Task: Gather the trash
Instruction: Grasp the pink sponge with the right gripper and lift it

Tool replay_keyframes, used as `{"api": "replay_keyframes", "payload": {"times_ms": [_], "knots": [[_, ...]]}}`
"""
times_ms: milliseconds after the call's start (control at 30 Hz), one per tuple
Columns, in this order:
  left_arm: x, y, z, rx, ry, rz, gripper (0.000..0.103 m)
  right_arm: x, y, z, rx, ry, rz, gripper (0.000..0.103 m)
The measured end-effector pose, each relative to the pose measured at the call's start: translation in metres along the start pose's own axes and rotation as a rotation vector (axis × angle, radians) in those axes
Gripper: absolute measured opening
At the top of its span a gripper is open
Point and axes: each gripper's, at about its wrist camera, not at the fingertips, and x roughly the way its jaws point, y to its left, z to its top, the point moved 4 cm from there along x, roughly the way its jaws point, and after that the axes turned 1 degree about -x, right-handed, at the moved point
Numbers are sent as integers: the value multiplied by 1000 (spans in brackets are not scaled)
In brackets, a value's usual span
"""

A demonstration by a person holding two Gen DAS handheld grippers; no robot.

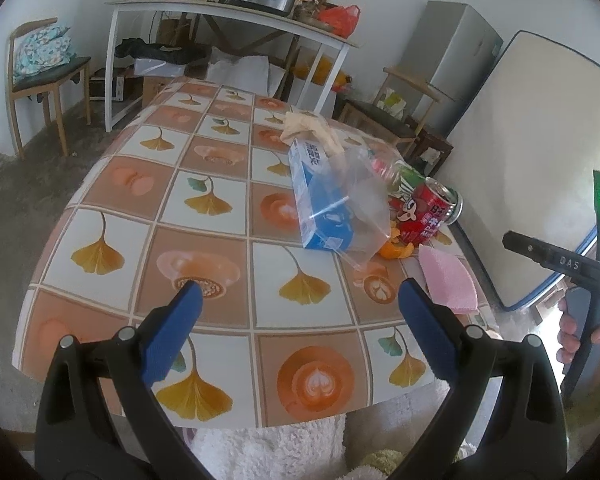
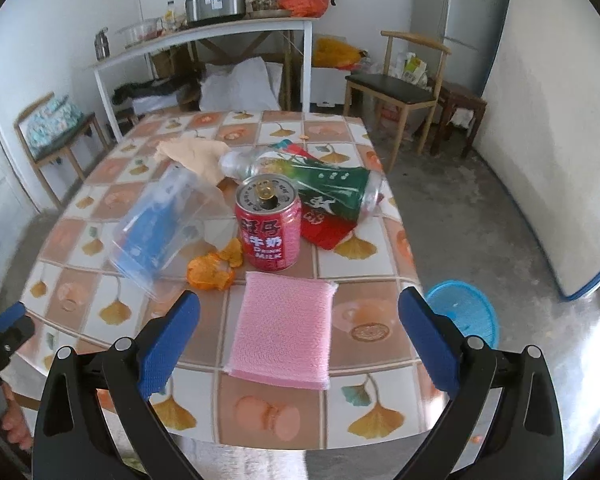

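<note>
1. The left tool (image 1: 300,304) is hovering above the near part of the tabletop (image 1: 220,336), its blue fingers (image 1: 172,336) standing wide apart with nothing between them.
2. The right tool (image 2: 299,308) is also hanging with its fingers spread apart and gripping nothing; a pink sponge (image 2: 284,336) is lying flat on the tabletop directly ahead of it, between the two fingertips as that camera sees it.
3. Just beyond the sponge, a red drink can (image 2: 269,226) is standing upright with its top opened, and orange peel (image 2: 212,270) is lying just beside its base, ahead and to the left of the right tool.
4. A clear plastic bag (image 2: 168,224) is lying further left over a blue box (image 2: 150,236).
5. Behind the can, a clear bottle with a green label (image 2: 328,190) is lying on its side, resting over a red wrapper (image 2: 324,228).
6. A beige cloth (image 2: 196,156) is sitting crumpled at the far side of the pile.
7. A blue basket (image 2: 464,314) is standing on the floor to the right of the right tool, beside the tabletop's edge.
</note>
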Motion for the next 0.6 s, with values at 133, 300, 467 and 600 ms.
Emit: {"api": "replay_keyframes", "payload": {"times_ms": [133, 300, 467, 600], "knots": [[4, -4, 0, 19, -6, -6, 95, 5, -6, -12, 55, 29, 71, 96], [28, -18, -3, 86, 47, -58, 95, 35, -9, -34, 69, 127, 119, 96], [48, -31, -8, 134, 70, -71, 95, 73, -12, -42, 77, 198, 133, 96], [60, -38, -8, 176, 58, -70, 95, 101, -5, -35, 61, 223, 150, 96]]}}
